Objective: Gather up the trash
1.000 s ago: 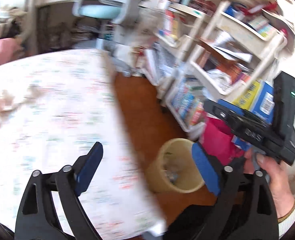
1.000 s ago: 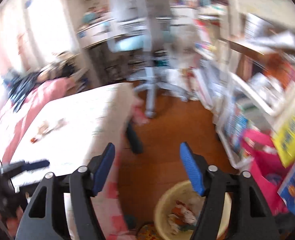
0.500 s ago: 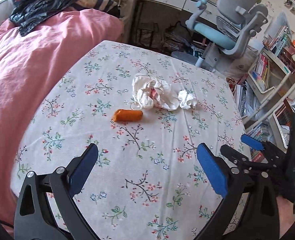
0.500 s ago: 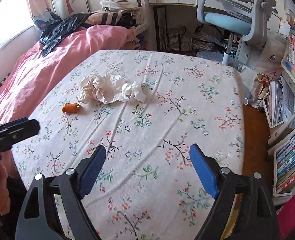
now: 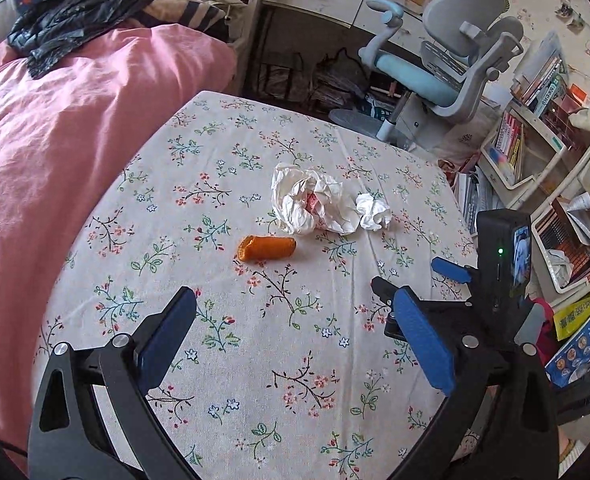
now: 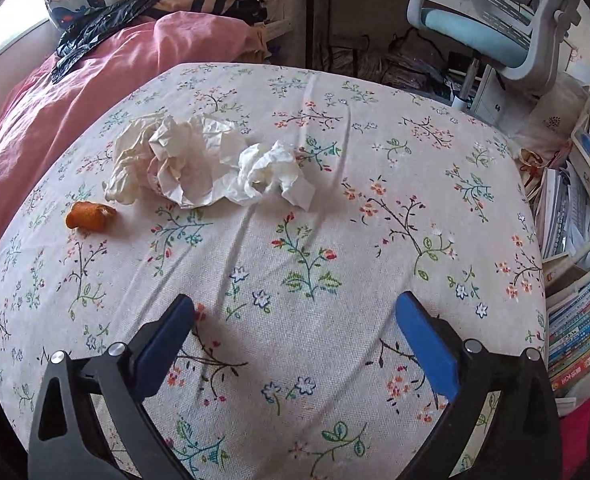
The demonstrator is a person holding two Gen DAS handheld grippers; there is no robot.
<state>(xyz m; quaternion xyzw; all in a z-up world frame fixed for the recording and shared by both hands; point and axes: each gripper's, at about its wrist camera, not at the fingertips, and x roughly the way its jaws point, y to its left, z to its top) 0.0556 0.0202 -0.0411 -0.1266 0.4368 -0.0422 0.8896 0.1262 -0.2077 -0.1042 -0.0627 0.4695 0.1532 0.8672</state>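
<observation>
Both grippers hover over the table [image 5: 255,360], fingers spread wide, holding nothing: left gripper [image 5: 293,330], right gripper [image 6: 295,338]. Crumpled paper [image 6: 183,164], tissue [image 6: 275,174] and orange wrapper [image 5: 267,247] lie ahead mid-table.

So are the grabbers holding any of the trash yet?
No. Both the left gripper and right gripper are open and empty; the tissues and orange wrapper lie on the table.

Left gripper [image 5: 295,334] and right gripper [image 6: 295,336] hover, fingers spread, empty.
</observation>
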